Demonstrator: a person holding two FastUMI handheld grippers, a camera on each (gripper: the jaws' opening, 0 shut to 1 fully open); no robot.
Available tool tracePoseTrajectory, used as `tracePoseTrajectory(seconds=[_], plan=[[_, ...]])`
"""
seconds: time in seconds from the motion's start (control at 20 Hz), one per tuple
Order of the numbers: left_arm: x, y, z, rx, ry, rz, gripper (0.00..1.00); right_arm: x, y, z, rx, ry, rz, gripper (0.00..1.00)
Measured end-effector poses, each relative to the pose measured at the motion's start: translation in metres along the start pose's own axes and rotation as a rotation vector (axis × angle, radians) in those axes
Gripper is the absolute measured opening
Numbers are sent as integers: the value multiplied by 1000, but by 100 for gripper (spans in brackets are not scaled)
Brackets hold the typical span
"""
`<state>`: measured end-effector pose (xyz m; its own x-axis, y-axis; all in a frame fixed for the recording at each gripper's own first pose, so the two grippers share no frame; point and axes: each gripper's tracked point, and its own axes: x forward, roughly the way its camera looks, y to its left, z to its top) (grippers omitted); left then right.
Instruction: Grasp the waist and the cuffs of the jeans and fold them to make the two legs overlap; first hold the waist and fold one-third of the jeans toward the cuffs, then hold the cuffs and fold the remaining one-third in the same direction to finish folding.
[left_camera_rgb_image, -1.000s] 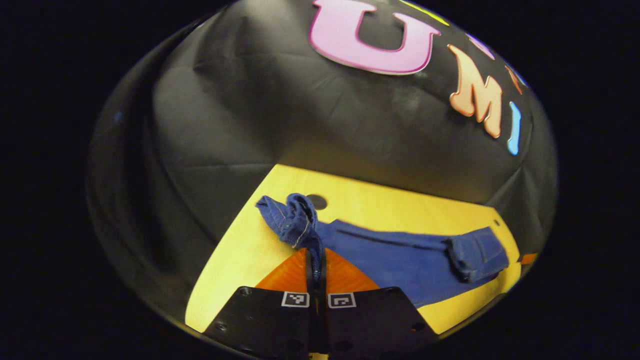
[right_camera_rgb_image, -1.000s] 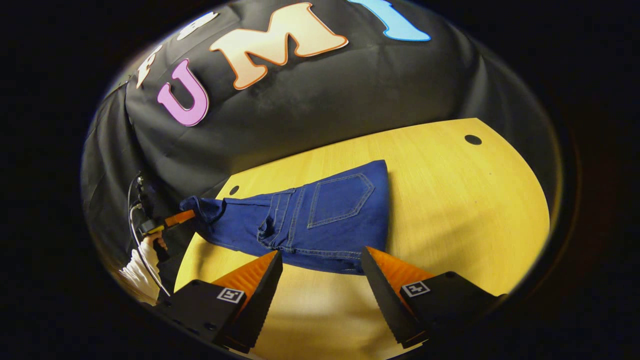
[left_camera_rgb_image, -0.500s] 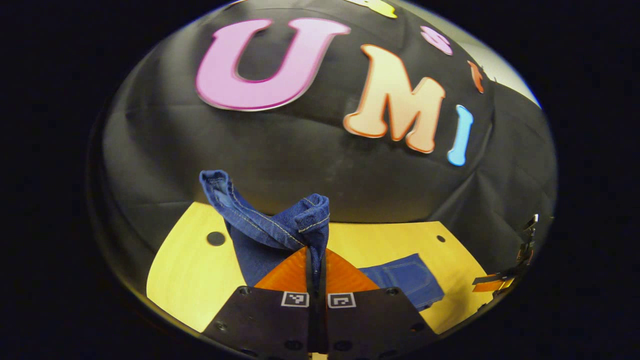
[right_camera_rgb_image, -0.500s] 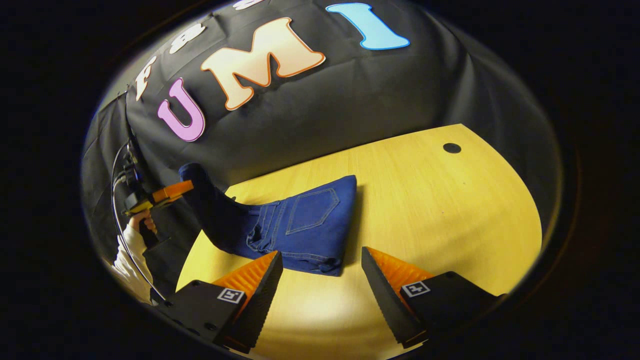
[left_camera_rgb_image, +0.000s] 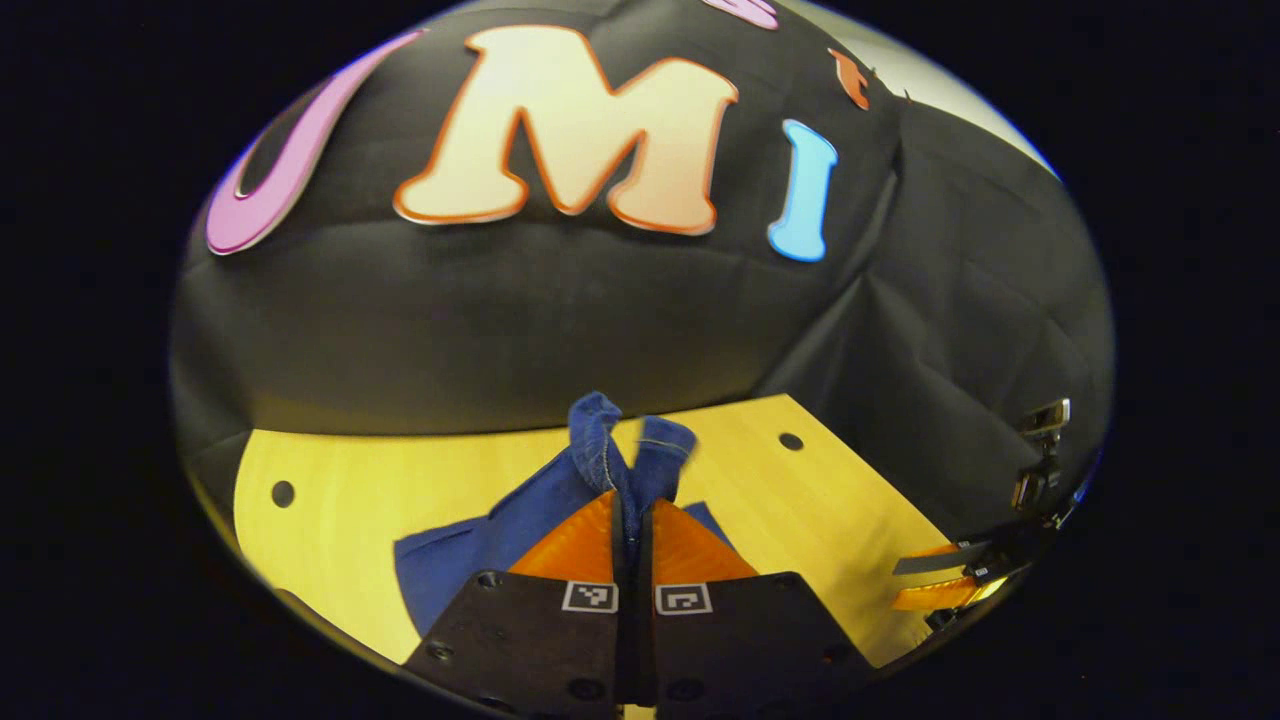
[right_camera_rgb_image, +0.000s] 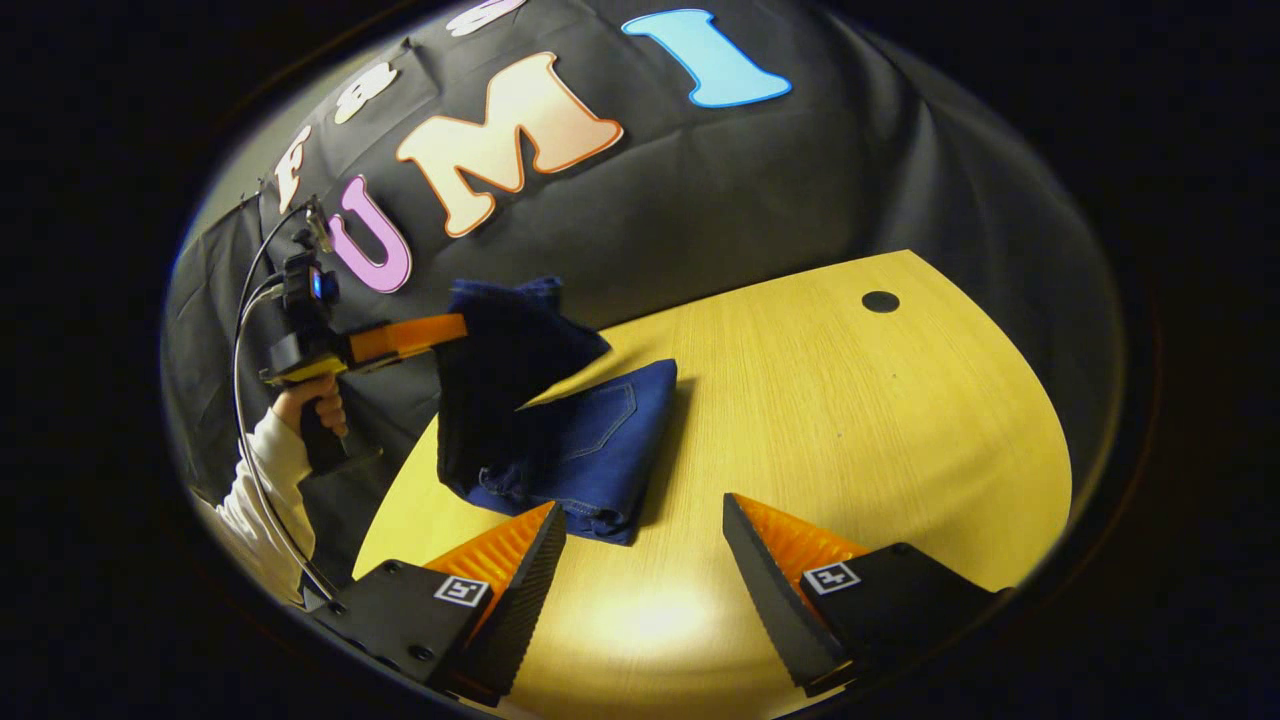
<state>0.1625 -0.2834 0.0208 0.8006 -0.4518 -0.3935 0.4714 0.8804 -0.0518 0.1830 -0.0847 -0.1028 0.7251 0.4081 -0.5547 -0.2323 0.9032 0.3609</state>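
Dark blue jeans (right_camera_rgb_image: 590, 450) lie folded on the wooden table (right_camera_rgb_image: 850, 420), back pocket up. My left gripper (left_camera_rgb_image: 632, 520) is shut on the cuffs (left_camera_rgb_image: 630, 450), whose ends stick up past the fingertips. From the right gripper view, that left gripper (right_camera_rgb_image: 440, 330) holds the cuff end (right_camera_rgb_image: 510, 340) lifted above the folded waist part, the leg section hanging down to the table. My right gripper (right_camera_rgb_image: 645, 520) stands open near the table's front edge, just in front of the folded jeans, with nothing between its fingers. The right gripper (left_camera_rgb_image: 950, 580) also appears at the far right in the left gripper view.
A hand and white sleeve (right_camera_rgb_image: 270, 460) hold the left gripper, with a cable looping from it. The table has round holes (right_camera_rgb_image: 880, 300) near its corners. Bare tabletop stretches right of the jeans. The booth's black cloth wall stands behind.
The left gripper has carried the cuffs up and rightward, over the folded waist part. The jeans' footprint on the table has shortened. The right gripper stayed open and nearly still.
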Motion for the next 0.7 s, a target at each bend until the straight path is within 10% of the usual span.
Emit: tracePoseTrajectory(seconds=[0.3,0.7], plan=[[1,-47,-85,171,147,-15,0,-8,-24,0,-2,0,-21,93],[5,-57,-146,130,187,57,2,-11,-9,-13,-21,10,-20,98]])
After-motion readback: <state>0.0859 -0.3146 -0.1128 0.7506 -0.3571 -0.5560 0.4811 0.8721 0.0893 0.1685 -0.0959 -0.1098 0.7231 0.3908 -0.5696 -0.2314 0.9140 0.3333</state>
